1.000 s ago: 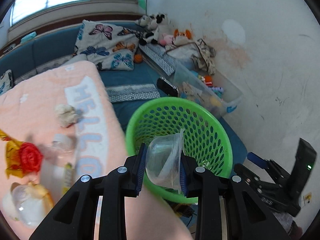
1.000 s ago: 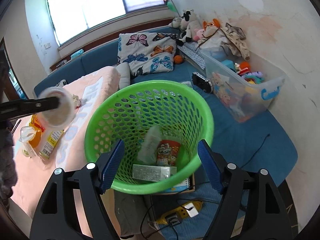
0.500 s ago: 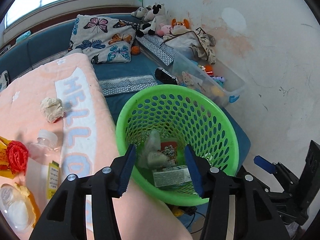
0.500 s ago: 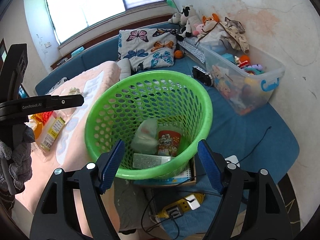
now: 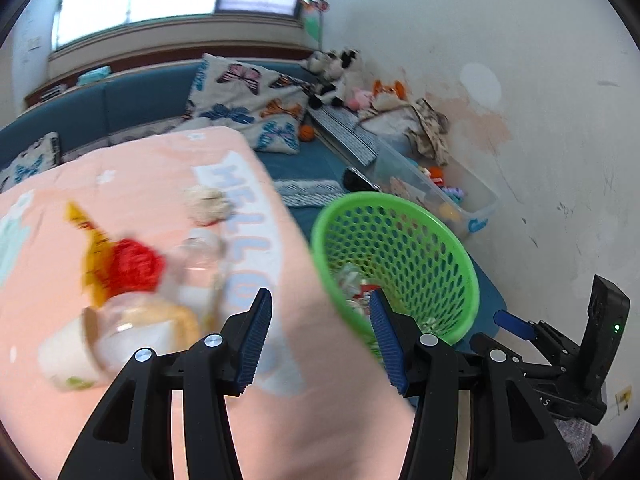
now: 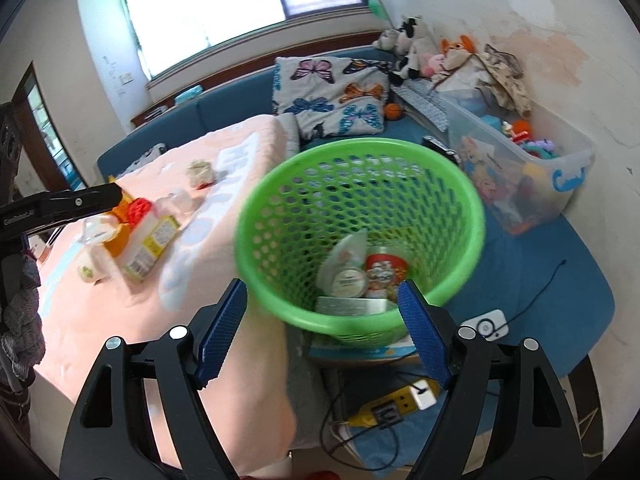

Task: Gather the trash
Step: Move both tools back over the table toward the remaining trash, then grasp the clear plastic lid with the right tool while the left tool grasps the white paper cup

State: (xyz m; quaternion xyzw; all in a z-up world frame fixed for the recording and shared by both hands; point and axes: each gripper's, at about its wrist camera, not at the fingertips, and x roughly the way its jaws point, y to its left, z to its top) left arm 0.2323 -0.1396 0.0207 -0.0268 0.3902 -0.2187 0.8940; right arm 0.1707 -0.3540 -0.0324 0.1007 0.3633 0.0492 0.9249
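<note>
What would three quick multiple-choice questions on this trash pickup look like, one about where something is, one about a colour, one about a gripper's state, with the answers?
1. Where is the crumpled paper ball?
A. In the basket
B. On the pink blanket
C. In the clear toy bin

2. What colour is the basket?
A. Green
B. Blue
C. White

3. What is the left gripper doing?
A. Clamped on a bottle
C. Clamped on the basket rim
B. Open and empty

Answers:
1 B: the ball lies on the pink blanket, beside the pale letters.
2 A: its perforated wall and rim are bright green.
3 B: its jaws have just been opening, and only blanket and basket show between its blue pads.
</note>
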